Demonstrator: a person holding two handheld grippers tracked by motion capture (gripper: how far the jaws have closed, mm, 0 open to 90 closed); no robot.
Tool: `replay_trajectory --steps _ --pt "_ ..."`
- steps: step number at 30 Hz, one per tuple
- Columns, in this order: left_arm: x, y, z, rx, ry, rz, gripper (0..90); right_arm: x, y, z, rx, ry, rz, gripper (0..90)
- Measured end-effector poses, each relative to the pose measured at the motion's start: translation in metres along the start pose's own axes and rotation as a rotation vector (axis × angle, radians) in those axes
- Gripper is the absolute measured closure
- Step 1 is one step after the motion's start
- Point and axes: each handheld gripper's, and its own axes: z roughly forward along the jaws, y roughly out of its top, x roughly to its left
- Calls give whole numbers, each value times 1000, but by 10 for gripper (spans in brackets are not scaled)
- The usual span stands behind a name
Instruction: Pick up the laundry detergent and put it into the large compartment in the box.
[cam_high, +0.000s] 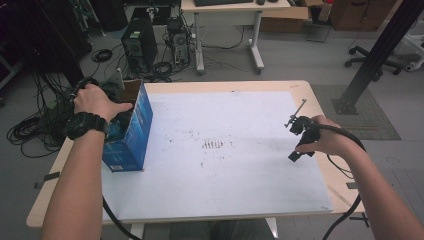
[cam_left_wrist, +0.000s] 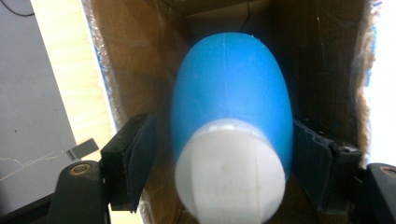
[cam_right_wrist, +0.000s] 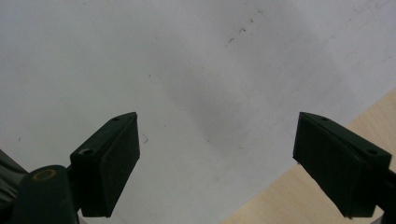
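One blue bottle (cam_left_wrist: 231, 121) (white-capped) between left gripper (cam_left_wrist: 219, 158) jaws.

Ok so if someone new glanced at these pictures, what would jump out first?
Probably the blue bottle with a white cap, lying inside the open cardboard box at the table's left edge, between the left gripper jaws, with a gap showing on one side. Next, the big white sheet covering the table, and the right gripper held open over its right edge.

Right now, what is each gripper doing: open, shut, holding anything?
Left gripper: open inside the blue box, jaws either side of the blue-and-white bottle, not pressing it.
Right gripper: open, nothing held.
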Motion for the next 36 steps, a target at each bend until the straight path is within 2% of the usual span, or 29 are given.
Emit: replay_trajectory --steps 6,22,29,36 --pt "1 -1 -9 -6 12 3 248 0 0 0 -3 1 -1 145" --pt "-3 -3 -48 -76 0 20 182 0 0 -3 -10 0 -1 144" --pt "-10 -5 -66 -108 2 54 170 -2 -3 -6 -17 -1 13 144" --pt "-24 -4 -80 -142 3 98 161 -2 -6 -8 -27 1 17 144"
